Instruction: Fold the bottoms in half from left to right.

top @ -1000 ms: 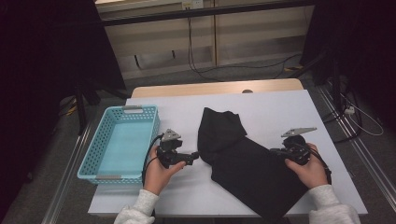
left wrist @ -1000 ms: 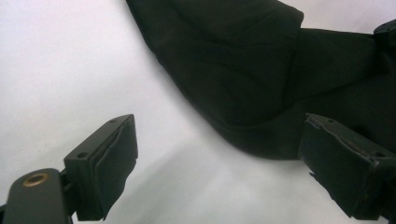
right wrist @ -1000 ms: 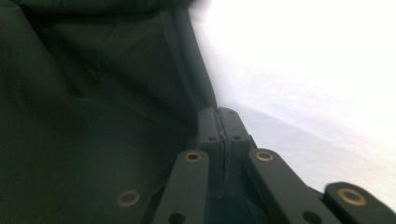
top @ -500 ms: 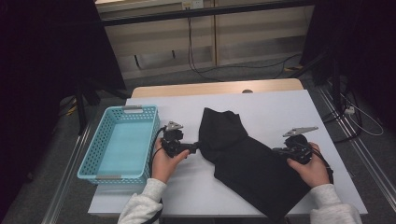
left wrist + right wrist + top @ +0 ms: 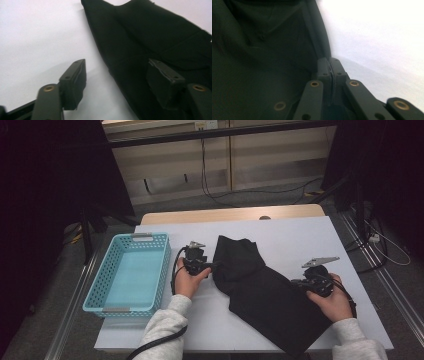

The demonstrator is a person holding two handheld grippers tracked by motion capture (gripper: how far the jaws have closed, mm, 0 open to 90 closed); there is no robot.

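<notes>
A: What is seen at the far left of the white table point(image 5: 310, 227)?

B: A light-blue perforated plastic basket point(image 5: 97, 287) is seen there, set near the table's left edge, with grey handles at its two short ends. Nothing is made out inside it.

A: And just to the right of it?

B: The left gripper point(image 5: 216, 265) is held level in the left hand point(image 5: 186, 280), pointed at the left edge of the crumpled black cloth garment point(image 5: 265, 295). In the left gripper view its jaws are seen spread, one over bare table, the other over the black cloth; the edge of the cloth point(image 5: 140, 50) lies between them, and no pinch on it is seen. The jaws have just been closing.

A: Where is the garment laid?

B: It is spread across the middle of the table, from a folded upper part near the left gripper down to the near right, where the table's front edge is reached.

A: And at the right?

B: The right gripper point(image 5: 295, 282) is held in the right hand point(image 5: 334, 301) at the garment's right side. In the right gripper view point(image 5: 329, 68) the jaws are seen pressed together at the cloth's edge point(image 5: 262, 50), with the dark fabric pinched between them, white table beyond
</notes>
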